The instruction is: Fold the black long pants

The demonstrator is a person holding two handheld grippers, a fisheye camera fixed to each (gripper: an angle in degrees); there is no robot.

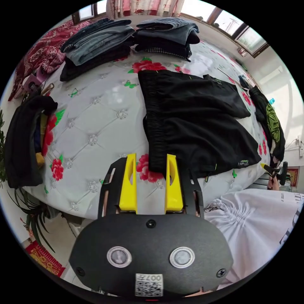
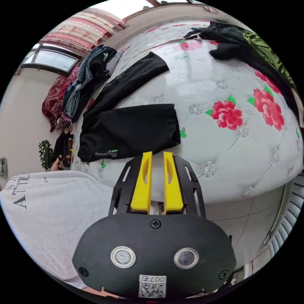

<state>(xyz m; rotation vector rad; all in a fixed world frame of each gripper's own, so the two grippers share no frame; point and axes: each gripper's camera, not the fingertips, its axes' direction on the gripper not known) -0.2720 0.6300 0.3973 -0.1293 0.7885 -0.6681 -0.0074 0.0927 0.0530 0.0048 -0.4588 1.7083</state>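
Note:
The black long pants [image 1: 196, 126] lie flat on the white flowered bed [image 1: 95, 104], elastic waistband toward my left gripper and the two legs spread apart. My left gripper [image 1: 151, 158] hovers open at the near waistband corner, its right jaw overlapping the cloth edge without pinching it. In the right gripper view the pants [image 2: 129, 133] lie just beyond my right gripper [image 2: 157, 155]. Its jaws stand a narrow gap apart with nothing between them. The right gripper [image 1: 274, 171] also appears by the near leg's logo end.
Two stacks of folded jeans and dark clothes [image 1: 98, 44] [image 1: 167, 34] sit at the far side. A heap of black and green clothes [image 1: 270, 126] [image 2: 253, 47] lies toward the bed's end. A dark bundle [image 1: 25, 139] sits at the other end. The person's white shirt [image 1: 259, 228] is close.

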